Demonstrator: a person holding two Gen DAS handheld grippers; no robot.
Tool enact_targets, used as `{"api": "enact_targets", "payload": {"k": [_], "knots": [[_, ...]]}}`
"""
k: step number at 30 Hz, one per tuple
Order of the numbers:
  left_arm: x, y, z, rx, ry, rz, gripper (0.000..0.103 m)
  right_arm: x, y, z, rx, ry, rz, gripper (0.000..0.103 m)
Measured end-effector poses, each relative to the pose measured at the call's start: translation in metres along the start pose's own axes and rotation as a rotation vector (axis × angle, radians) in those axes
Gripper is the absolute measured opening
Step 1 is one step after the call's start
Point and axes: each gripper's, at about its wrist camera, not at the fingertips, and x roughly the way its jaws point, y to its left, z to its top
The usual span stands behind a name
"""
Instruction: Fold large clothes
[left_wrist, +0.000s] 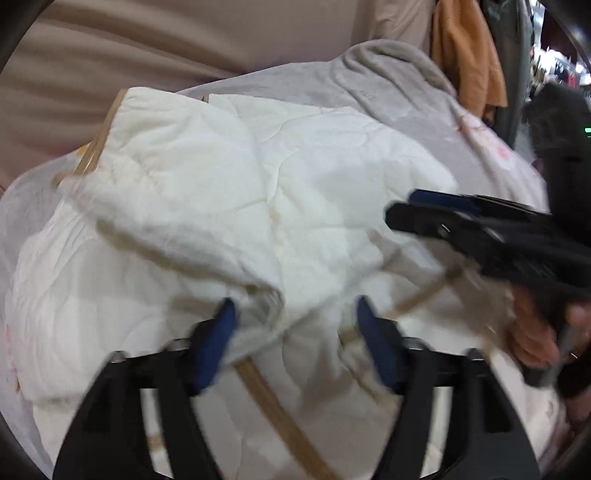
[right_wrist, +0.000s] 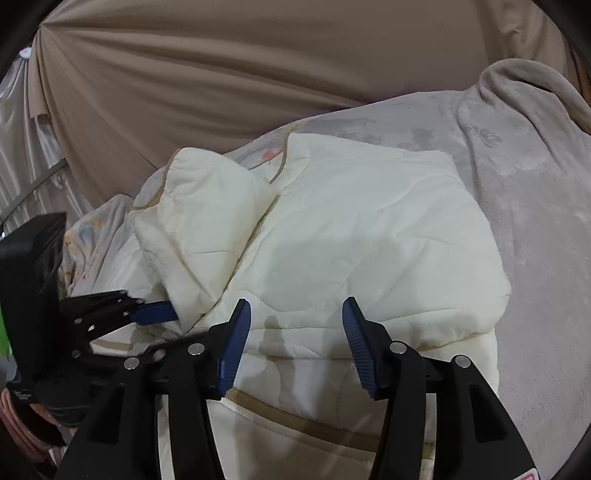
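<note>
The cream quilted jacket with tan trim (right_wrist: 369, 236) lies part-folded on the grey plush bed cover (right_wrist: 535, 192). At its left edge the left gripper (right_wrist: 159, 314) reaches under a folded sleeve flap, its fingers spread around the fabric. The right gripper (right_wrist: 295, 343) hovers over the near hem, fingers spread and empty.

Cream quilted jacket (right_wrist: 369, 229), tan trim

1. left gripper (left_wrist: 295, 325): jaws spread wide, blue pads apart, pointing forward and down.
2. right gripper (right_wrist: 295, 328): jaws spread wide, nothing pinched between pads, close beside the left one.
</note>
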Motion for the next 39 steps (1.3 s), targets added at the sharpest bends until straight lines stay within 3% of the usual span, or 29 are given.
{"api": "enact_targets", "payload": {"k": [1,5,9,13,16,18,20,23,24,26,28,31,34,38,39], "knots": [[-0.016,0.003,-0.009,-0.013,-0.016,0.002,0.082,-0.001,0.000,0.000,0.004,-0.006,-0.001,0.052],[-0.070,0.044,-0.036,-0.091,-0.073,0.055,0.082,-0.007,0.020,0.002,-0.100,-0.044,-0.072,0.054],[-0.093,0.112,-0.047,-0.316,-0.093,0.123,0.082,-0.016,0.070,0.015,-0.254,-0.051,-0.062,0.059],[-0.093,0.169,-0.036,-0.490,-0.138,0.176,0.082,0.010,0.117,0.030,-0.288,0.056,0.041,0.063],[-0.071,0.186,-0.033,-0.511,-0.100,0.254,0.082,0.041,0.146,0.030,-0.382,0.095,-0.039,0.060],[-0.057,0.195,-0.044,-0.495,-0.038,0.293,0.076,0.055,0.144,0.029,-0.422,0.060,-0.209,0.059],[-0.051,0.201,-0.060,-0.480,-0.008,0.317,0.077,0.051,0.121,0.032,-0.365,0.037,-0.316,0.059],[-0.054,0.203,-0.076,-0.462,-0.011,0.349,0.077,0.025,0.053,0.032,-0.143,0.079,-0.320,0.062],[-0.055,0.205,-0.081,-0.473,-0.015,0.344,0.077,0.013,0.028,0.028,-0.055,0.098,-0.306,0.063],[-0.060,0.213,-0.086,-0.525,-0.016,0.320,0.077,-0.011,-0.003,0.021,0.043,0.082,-0.358,0.064],[-0.072,0.215,-0.090,-0.602,-0.044,0.258,0.075,-0.031,-0.023,0.020,0.105,0.061,-0.307,0.068],[-0.095,0.206,-0.091,-0.669,-0.109,0.079,0.076,-0.040,-0.039,0.030,0.183,0.045,-0.193,0.068],[-0.104,0.194,-0.094,-0.682,-0.129,-0.020,0.078,-0.025,-0.043,0.041,0.177,0.058,-0.145,0.068],[-0.085,0.203,-0.104,-0.748,-0.079,-0.027,0.077,0.017,-0.033,0.045,0.162,0.139,-0.124,0.066],[-0.081,0.210,-0.106,-0.777,-0.074,-0.029,0.071,0.023,-0.028,0.045,0.145,0.146,-0.142,0.059]]}}
